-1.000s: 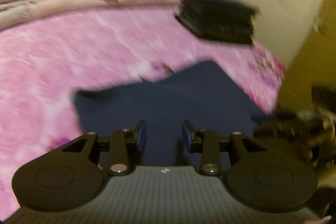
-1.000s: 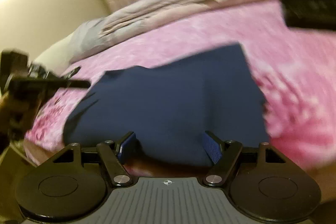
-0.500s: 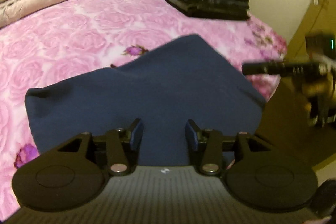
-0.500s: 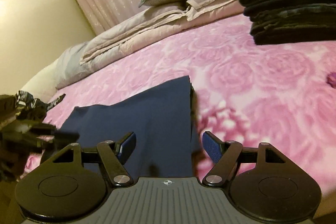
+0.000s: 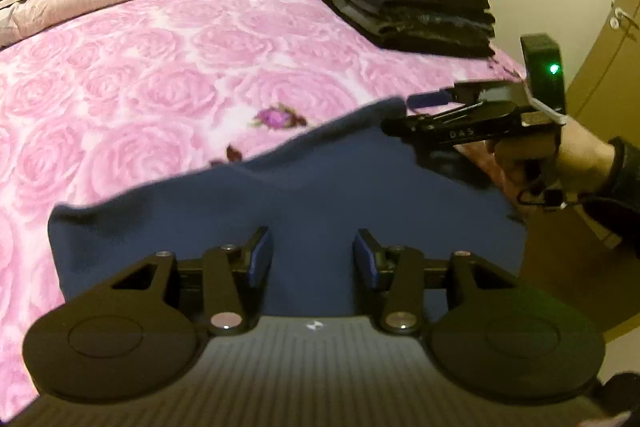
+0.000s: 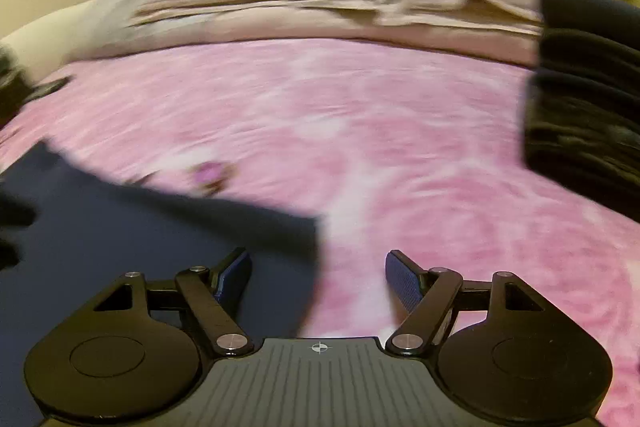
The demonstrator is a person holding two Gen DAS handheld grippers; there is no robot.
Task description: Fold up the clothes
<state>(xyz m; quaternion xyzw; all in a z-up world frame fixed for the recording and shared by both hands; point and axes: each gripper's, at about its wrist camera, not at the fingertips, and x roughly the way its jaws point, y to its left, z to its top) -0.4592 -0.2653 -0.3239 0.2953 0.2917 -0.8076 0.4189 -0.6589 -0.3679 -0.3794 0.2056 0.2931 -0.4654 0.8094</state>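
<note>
Navy garment (image 5: 312,195): laid flat on the pink rose-print bedspread (image 5: 160,75) at the near edge. Left gripper (image 5: 313,259): jaws parted, nothing clamped, held above the garment. Right gripper (image 6: 318,269): jaws wide apart, empty, over the garment's right corner. Folded dark clothes stack (image 5: 416,11): set well beyond.

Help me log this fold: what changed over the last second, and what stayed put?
The right gripper swung across to the navy garment's far right corner, jaws open, gripping nothing. The left gripper opened a little over the near edge, nothing held. The garment stayed flat on the pink bedspread; the stack of folded dark clothes didn't move.
</note>
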